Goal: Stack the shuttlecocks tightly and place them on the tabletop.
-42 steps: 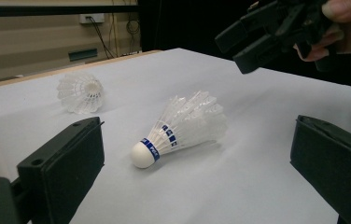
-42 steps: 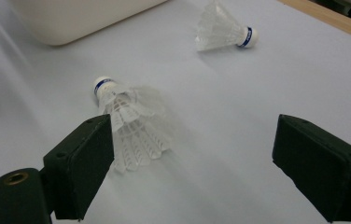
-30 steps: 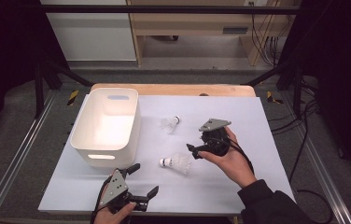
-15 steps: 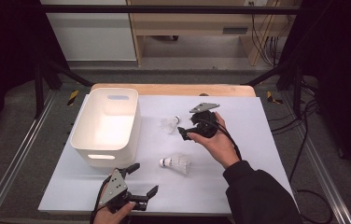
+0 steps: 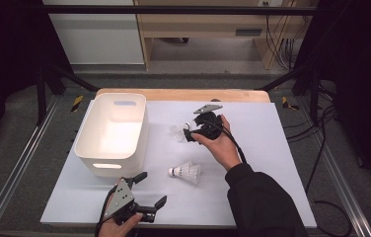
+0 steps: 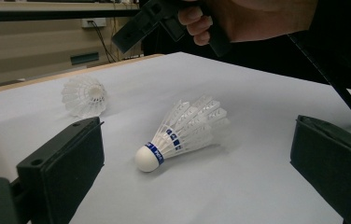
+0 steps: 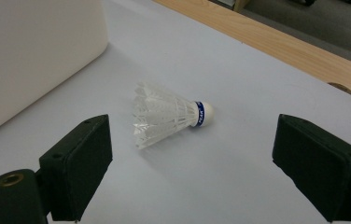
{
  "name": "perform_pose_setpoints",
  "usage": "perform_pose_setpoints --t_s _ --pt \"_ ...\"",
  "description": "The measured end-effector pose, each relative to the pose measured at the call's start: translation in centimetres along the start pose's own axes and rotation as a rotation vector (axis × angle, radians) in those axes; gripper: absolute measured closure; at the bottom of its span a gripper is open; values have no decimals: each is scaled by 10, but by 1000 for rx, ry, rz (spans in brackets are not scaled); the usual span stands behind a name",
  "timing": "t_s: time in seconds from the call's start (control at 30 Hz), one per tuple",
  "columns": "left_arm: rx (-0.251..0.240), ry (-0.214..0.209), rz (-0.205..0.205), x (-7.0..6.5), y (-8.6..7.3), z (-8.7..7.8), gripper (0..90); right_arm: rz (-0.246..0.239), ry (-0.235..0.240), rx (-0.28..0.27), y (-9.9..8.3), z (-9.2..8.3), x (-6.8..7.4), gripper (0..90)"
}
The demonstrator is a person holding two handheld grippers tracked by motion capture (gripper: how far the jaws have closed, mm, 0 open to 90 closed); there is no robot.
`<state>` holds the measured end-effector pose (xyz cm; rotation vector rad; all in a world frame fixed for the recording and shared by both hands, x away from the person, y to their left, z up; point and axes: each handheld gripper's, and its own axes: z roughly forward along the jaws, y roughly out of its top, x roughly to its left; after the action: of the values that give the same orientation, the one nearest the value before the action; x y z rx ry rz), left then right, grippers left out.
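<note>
Feathered and light, the far shuttlecock (image 7: 171,116) lay crushable between the right gripper's (image 7: 192,172) wide-open fingers; its cork, at three o'clock, seemed the safest hold.

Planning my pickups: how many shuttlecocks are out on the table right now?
2. One shuttlecock lies on its side near the table's front, ahead of the left gripper. The other shuttlecock lies farther back, beside the white bin, before the open right gripper. The bin's near inside wall is hidden.

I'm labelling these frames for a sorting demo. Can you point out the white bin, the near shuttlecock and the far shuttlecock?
white bin (image 5: 91,129), high view, on its left rim.
near shuttlecock (image 5: 187,172), high view, on its feather skirt.
far shuttlecock (image 7: 164,115), right gripper view, on its feather skirt.
</note>
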<state>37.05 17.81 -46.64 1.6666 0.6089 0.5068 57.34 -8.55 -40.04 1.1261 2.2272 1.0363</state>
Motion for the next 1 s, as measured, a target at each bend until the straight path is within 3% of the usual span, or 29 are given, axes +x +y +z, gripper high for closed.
perform_pose_setpoints --t_s 0.2,0.5,1.0 --pt "2 -7 4 -1 0 1 23 13 -1 17 1 9 2 120" --pt "-4 -6 5 -1 0 0 23 -18 -6 46 2 21 9 121" --pt "-2 -10 6 -2 0 1 23 -26 -3 74 -1 32 14 121"
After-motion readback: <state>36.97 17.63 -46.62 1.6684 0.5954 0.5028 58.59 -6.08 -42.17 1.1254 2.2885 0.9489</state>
